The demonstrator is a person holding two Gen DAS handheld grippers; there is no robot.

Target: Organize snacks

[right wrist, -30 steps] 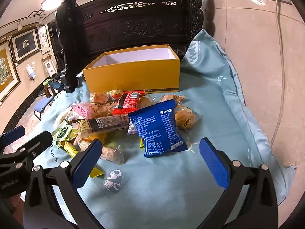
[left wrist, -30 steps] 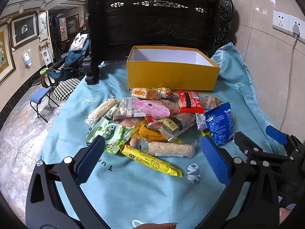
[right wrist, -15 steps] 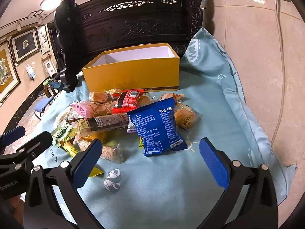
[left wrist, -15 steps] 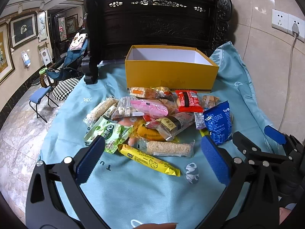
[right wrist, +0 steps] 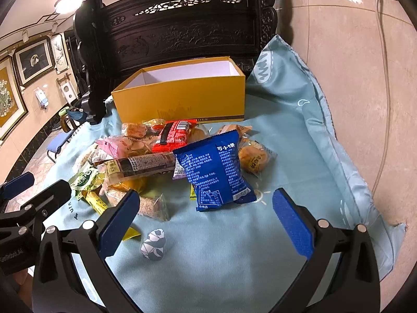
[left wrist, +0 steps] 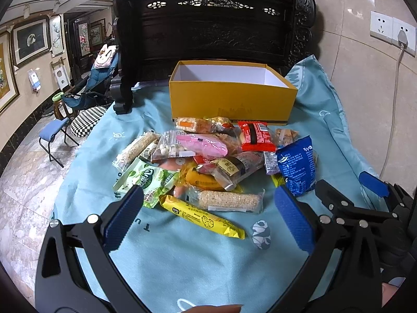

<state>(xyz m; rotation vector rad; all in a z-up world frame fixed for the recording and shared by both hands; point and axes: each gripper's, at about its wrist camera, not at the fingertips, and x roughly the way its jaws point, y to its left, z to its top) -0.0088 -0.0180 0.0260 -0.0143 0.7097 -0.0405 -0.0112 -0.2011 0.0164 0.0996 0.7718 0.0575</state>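
Note:
A heap of wrapped snacks lies on a light blue cloth [left wrist: 182, 260] in front of an empty yellow box [left wrist: 230, 101]. Nearest my left gripper [left wrist: 208, 214] are a yellow bar [left wrist: 202, 216], a grain bar [left wrist: 228, 200] and a green packet [left wrist: 146, 178]. My left gripper is open and holds nothing. In the right wrist view a blue packet [right wrist: 216, 169] leans on the heap just beyond my right gripper [right wrist: 203, 214], which is also open with nothing in it. A red packet [right wrist: 173, 135] and a bun [right wrist: 251, 157] lie near the yellow box [right wrist: 182, 99].
A small black-and-white wrapped sweet [right wrist: 153, 244] lies alone near the front. A dark carved wooden frame [left wrist: 216, 26] stands behind the box. A tiled wall [left wrist: 365, 78] with sockets rises at the right; folding chairs [left wrist: 78, 120] stand at the left past the table's edge.
Both grippers have drawn back and slightly up a little, so the heap and box sit a touch farther away. Nothing was gripped and no snack moved.

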